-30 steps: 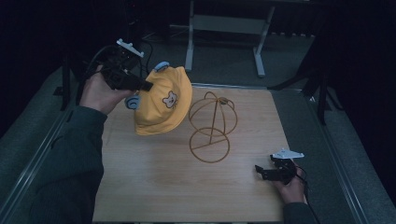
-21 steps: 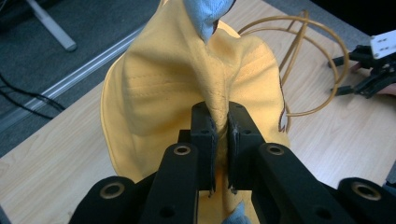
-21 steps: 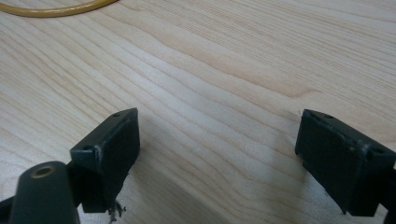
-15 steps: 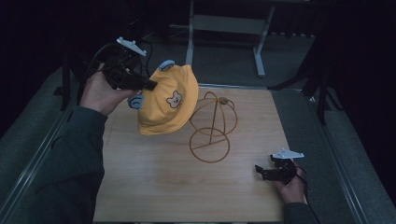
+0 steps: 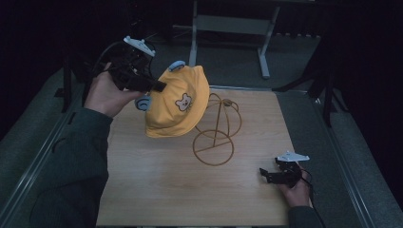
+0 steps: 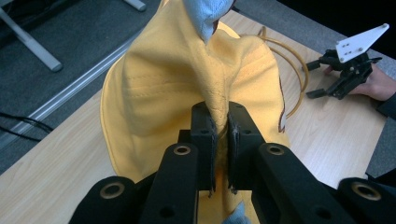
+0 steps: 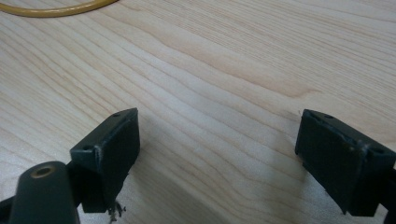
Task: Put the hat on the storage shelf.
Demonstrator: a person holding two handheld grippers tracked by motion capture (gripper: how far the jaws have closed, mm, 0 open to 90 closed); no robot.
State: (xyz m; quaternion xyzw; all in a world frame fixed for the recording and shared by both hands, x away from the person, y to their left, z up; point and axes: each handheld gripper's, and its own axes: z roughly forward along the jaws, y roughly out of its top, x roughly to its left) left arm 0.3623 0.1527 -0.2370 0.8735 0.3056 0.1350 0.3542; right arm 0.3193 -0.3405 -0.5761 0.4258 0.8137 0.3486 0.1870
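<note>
Left gripper point(image 5: 159, 87), black two-jaw tool with a grey three-cornered plate on top, held in the person's left hand point(image 5: 108, 95) above the far left corner of the table: jaws drawn close together and clamped on a pinched fold of the yellow cotton child's cap point(image 5: 178, 107); in the left gripper view the cloth bunches up between the two black pads point(image 6: 204, 135) and spreads out beyond them. Cap: soft yellow fabric with stitched seams, a small bear-face patch on its front, and pale blue ear-shaped pieces point(image 5: 177, 65) at the top and side; it hangs in the air from the grip, lifted off the table, its lower edge over the left part of the yellow wire hat stand point(image 5: 215, 133) and possibly touching the wire there, though the high view leaves this uncertain. Stand: thin yellow wire, a round ring base flat on the table and a domed frame of loops rising from it, set near the table's middle. Right gripper point(image 5: 270, 174), same black make, in the person's right hand point(image 5: 297, 192) at the near right of the light wooden table point(image 5: 157, 190): jaws spread wide with nothing between them, low over bare wood, well apart from the stand. Sleeve point(image 5: 71, 171): dark green, on the left forearm.
</note>
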